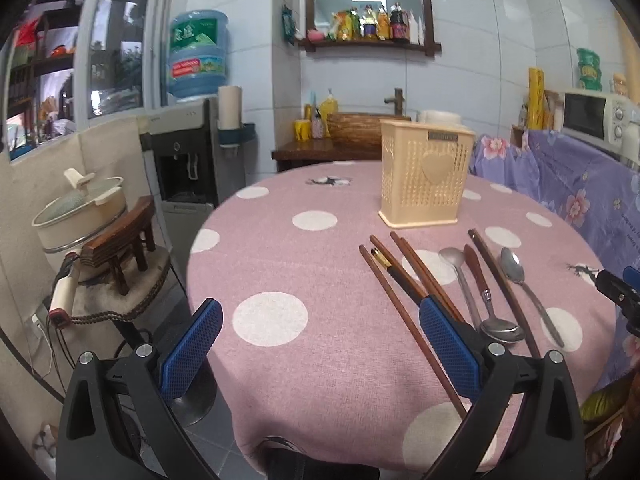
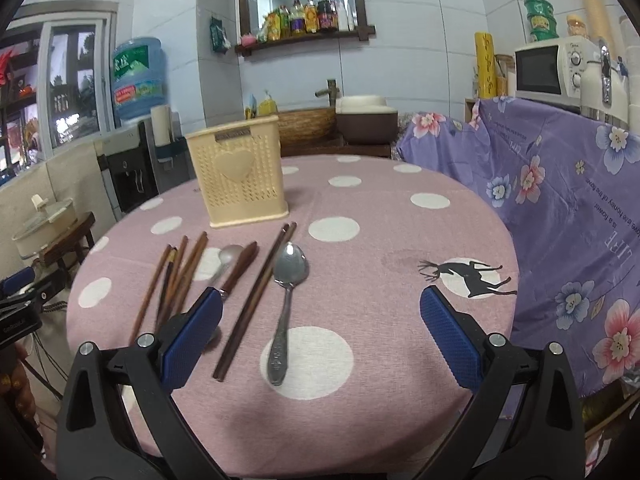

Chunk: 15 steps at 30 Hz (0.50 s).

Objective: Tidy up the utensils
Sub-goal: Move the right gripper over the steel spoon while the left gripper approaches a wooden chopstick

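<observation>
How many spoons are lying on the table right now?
3. A large metal spoon lies rightmost. A smaller metal spoon lies left of it, bowl toward the utensil holder. A wooden-handled spoon lies beside it, bowl toward the camera. None seems hidden.

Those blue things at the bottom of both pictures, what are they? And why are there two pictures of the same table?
They are the padded fingers of two grabbers that a person holds, one in each hand. Each grabber carries a small camera looking forward along its fingers, so you get two pictures: one from the left gripper and one from the right gripper. Both are wide open and hold nothing.

On the round table with the pink polka-dot cloth stands a cream plastic utensil holder. In front of it lie brown wooden chopsticks, a pair of darker chopsticks, a big metal spoon, a smaller metal spoon and a wooden-handled spoon. The job is to tidy them, probably into the holder. None is in it yet.
</observation>
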Available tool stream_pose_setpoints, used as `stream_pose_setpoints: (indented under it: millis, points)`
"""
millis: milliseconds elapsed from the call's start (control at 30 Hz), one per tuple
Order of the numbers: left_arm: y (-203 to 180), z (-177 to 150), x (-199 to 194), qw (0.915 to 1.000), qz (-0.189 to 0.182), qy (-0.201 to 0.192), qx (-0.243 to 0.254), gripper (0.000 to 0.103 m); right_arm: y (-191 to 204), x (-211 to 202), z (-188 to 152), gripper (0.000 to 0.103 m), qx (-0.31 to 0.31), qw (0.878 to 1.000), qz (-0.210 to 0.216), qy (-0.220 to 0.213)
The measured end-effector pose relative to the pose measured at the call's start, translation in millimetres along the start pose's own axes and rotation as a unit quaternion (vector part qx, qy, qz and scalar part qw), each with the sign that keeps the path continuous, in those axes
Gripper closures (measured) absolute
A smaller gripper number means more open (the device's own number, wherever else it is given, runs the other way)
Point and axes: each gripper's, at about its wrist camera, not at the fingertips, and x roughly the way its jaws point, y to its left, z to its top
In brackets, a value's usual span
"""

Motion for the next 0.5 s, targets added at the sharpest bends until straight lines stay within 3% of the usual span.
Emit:
stream_pose_setpoints:
  millis: [133, 200, 500]
  points:
    - [-2.0, 10.1, 25.7, 0.9988, -0.014, 0.047, 0.004, 0.005, -2.5, 22.2, 2.7, 0.005, -0.009, 0.999, -0.014, 0.036]
    - [-4.8, 15.4, 38.1, 0.9974, -0.026, 0.067, 0.007, 0.011, -2.2, 29.1, 4.0, 0.005, -0.011, 0.999, -0.016, 0.045]
    - [-27.0, 32.3, 100.6, 0.9810, -0.074, 0.178, -0.021, 0.052, 4.3, 34.0, 8.1, 0.005, -0.009, 0.999, -0.008, 0.048]
